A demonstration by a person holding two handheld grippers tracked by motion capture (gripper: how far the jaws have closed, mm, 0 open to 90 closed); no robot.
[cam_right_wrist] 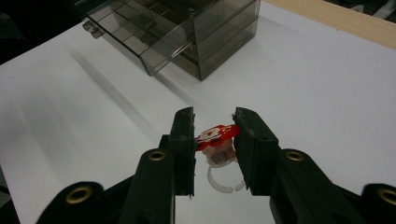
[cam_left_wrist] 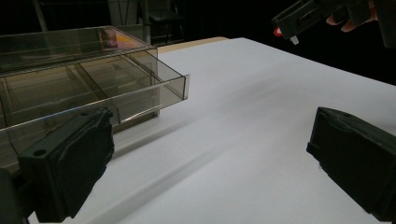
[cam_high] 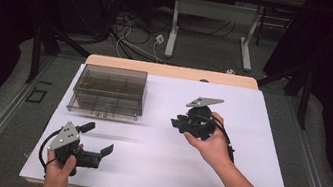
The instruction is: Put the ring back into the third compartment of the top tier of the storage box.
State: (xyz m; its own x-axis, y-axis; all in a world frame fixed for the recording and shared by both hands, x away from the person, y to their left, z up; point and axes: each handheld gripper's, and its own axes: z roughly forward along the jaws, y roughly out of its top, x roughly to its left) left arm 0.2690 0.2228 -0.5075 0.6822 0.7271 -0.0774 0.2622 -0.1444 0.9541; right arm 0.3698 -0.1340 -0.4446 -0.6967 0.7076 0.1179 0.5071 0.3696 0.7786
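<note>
- right claw (cam_right_wrist: 214,140) clamped on a small toy ring with a red-and-white printed top and a white open plastic band (cam_right_wrist: 217,140); the jaws pinch the flat top from both sides, so the band hangs free below and nothing squeezes it out of shape
- ring is up off the white worktop (cam_high: 258,138), carried right of the box; in the left gripper view it peeks out of the jaw tips as a red dot with a white stub (cam_left_wrist: 284,34)
- smoky transparent plastic drawer box with divided compartments (cam_high: 109,90) sits at the back left of the worktop; one drawer (cam_left_wrist: 112,88) is pulled out toward me, so its compartments are open from above, my guess is that's where the ring goes
- left claw (cam_high: 95,145) wide open, holds nothing, parked low near the front left, jaws pointing toward the box; reads to me as standby to steady the box or work the drawer
- next, as I judge it: bring the ring over an open compartment and release low, since the band could bounce out
</note>
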